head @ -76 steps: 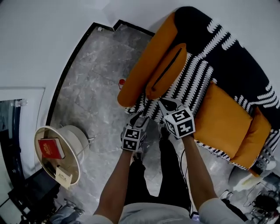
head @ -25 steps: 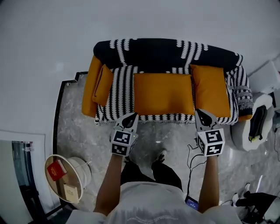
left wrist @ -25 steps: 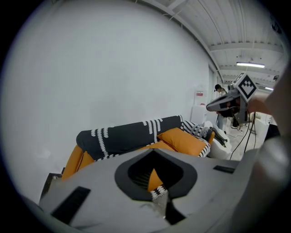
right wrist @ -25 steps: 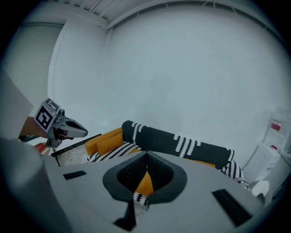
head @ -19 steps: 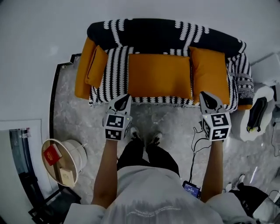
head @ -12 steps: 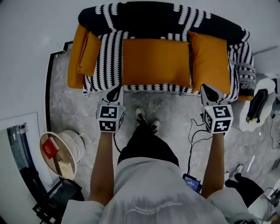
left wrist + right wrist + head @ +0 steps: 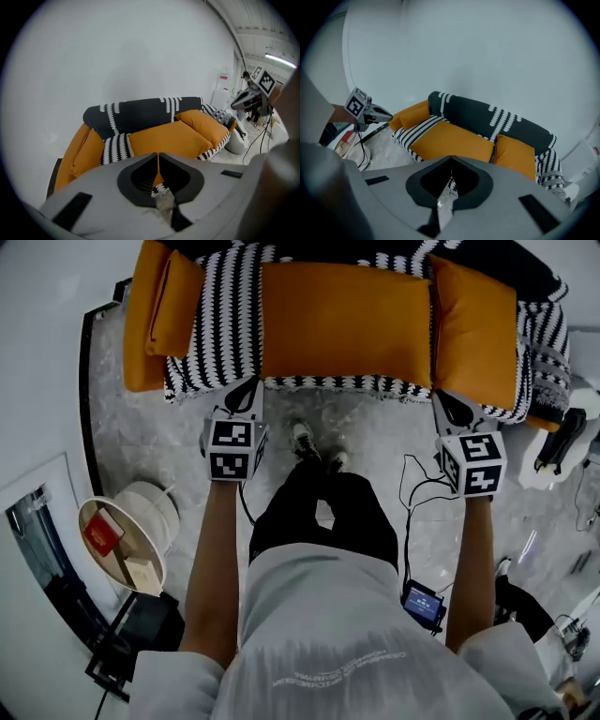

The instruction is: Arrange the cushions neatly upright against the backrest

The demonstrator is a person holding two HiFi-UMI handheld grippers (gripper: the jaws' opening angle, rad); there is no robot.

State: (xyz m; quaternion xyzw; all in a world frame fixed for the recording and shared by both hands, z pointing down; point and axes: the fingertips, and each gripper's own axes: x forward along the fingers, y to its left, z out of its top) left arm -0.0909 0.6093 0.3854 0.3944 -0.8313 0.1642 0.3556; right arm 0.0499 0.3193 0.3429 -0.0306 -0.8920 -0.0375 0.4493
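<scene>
Nearest us, both arms reach up the frame. Left of centre, the left gripper [image 7: 249, 388] has just been opening its jaws a crack, with nothing between them. At right, the right gripper [image 7: 441, 399] is closed and empty. Beyond them, along the top edge, the striped sofa [image 7: 220, 320] carries three orange cushions: a wide cushion [image 7: 345, 320] flat mid-seat, a right cushion [image 7: 473, 329], and a small cushion [image 7: 175, 304] upper left.

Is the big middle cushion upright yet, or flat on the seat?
Flat: the middle cushion lies across the seat, and the black backrest shows uncovered behind it.
</scene>
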